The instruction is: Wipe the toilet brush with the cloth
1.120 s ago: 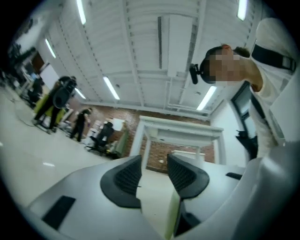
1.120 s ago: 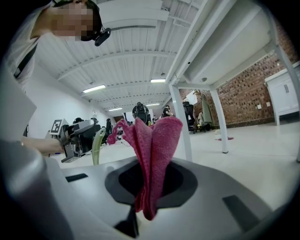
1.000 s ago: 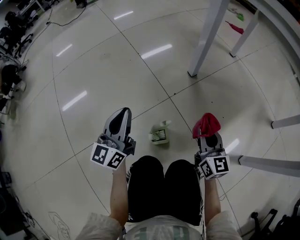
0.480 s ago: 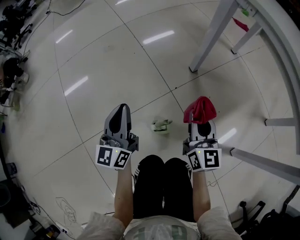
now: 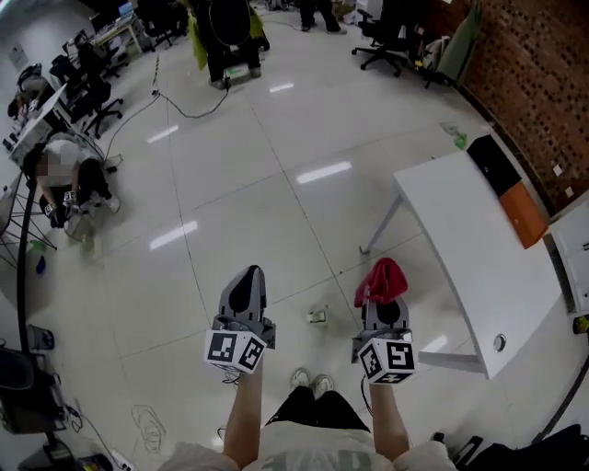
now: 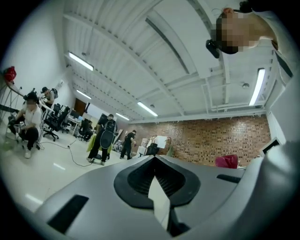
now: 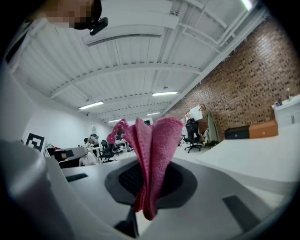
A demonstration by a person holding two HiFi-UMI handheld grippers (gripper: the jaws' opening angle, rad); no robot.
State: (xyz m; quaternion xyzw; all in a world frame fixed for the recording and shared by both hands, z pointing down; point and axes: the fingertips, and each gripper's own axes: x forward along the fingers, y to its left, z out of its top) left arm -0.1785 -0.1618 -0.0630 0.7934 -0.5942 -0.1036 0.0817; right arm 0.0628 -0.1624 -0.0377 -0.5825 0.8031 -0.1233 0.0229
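Both tools were up high and pointing level, with the floor (image 5: pixel 248 184) far below. The left gripper (image 5: pixel 247 283) was clamped fully shut and empty; its own view showed the pads pressed together. The right gripper (image 5: pixel 385 313) had its jaws pinched on the cloth (image 5: pixel 382 279), pink-red and folded, standing out of the tips in a bunch. The brush (image 5: pixel 317 315) sat on the floor, between the two grippers in the head view, just at twelve o'clock of the shoes (image 5: pixel 311 378). Neither tool touched it.

Room to move: there was wide open tile from nine round to twelve o'clock. At three o'clock of the right gripper the white table (image 5: pixel 460 267) closed that side off. Its long edge ran from one o'clock down to five, with one leg (image 5: pixel 379 224) planted at one o'clock near the cloth. An orange box (image 5: pixel 525 210) and a black box (image 5: pixel 492 161) lay on its far end, by the brick wall (image 5: pixel 543 83) at two. A cable (image 5: pixel 184 109) trailed over the floor at eleven, chairs (image 5: pixel 391 28) stood at twelve to one, and a person (image 5: pixel 69 179) crouched at ten. All of these were well apart from the tools.

Writing: the cubes (image 5: pixel 235 351) carried black-and-white square markers. A scribble (image 5: pixel 145 425) on the floor at seven o'clock was too small to read.
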